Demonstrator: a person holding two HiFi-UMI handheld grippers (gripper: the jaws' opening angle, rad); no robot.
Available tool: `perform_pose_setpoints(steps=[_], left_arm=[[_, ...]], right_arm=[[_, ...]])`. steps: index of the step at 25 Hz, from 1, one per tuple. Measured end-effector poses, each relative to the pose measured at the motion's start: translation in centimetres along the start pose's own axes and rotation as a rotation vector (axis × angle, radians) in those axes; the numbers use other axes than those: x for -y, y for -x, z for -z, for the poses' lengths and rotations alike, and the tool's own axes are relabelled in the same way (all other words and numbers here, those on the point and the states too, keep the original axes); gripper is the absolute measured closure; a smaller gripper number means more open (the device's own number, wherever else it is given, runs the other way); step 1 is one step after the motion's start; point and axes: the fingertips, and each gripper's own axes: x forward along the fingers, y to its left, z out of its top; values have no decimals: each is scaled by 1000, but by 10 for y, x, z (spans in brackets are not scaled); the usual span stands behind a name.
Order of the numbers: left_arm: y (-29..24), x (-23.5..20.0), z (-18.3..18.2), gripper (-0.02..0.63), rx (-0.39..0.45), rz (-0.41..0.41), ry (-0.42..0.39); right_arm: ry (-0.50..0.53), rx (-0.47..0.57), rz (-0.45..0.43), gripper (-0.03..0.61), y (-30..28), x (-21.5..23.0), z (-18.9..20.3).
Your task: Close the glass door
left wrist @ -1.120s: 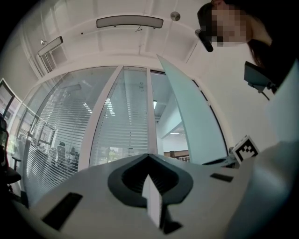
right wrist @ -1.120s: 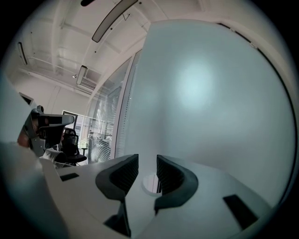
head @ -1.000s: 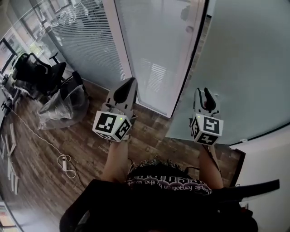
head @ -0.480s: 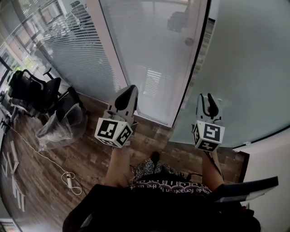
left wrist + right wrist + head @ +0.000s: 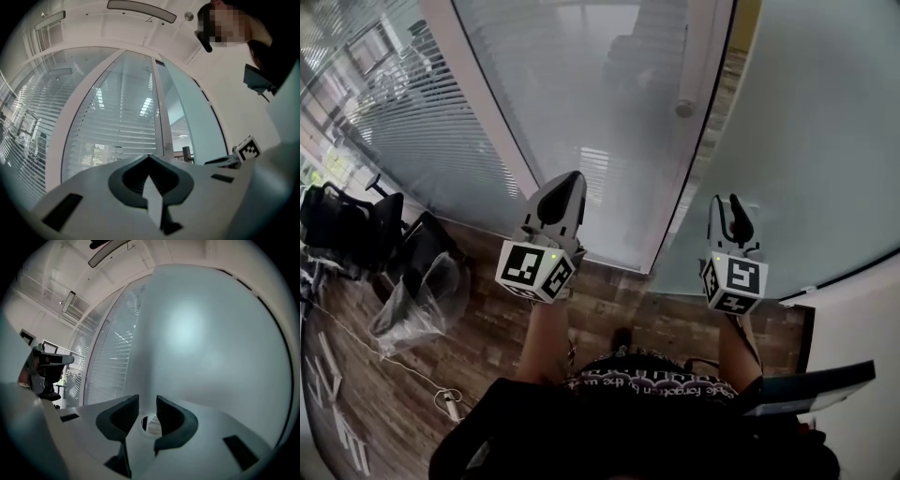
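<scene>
Though near the glass door (image 5: 806, 141), right claw (image 5: 728, 201) empty.

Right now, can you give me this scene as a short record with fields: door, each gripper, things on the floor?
door: frosted glass door at right, a gap between it and the white frame
left gripper: jaws together, holding nothing
right gripper: jaws slightly apart, empty, facing the door
floor: wood; chair and plastic bag at left
</scene>
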Motion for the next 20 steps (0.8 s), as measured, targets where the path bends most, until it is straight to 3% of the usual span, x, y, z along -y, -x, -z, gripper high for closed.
perform_pose_setpoints(steps=[3,7,12,16,20], left_arm=[[-16,-2,8,612,-7,34,14],[-35,-14,17,612,-9,62,46],[-50,-22,23,612,-17,88,37],[-59,-16,24,612,-28,108,-17],[-67,-22,32,612,-37,116,-4]], right_arm=[[-55,-4,19,460,-12,8,0],[-271,-17,4,460,-34,16,0],[-193,-38,56,460,-56,17,1],[-180,-40,86,460,-64,26,2],[-192,-37,106,463,-76,30,4]])
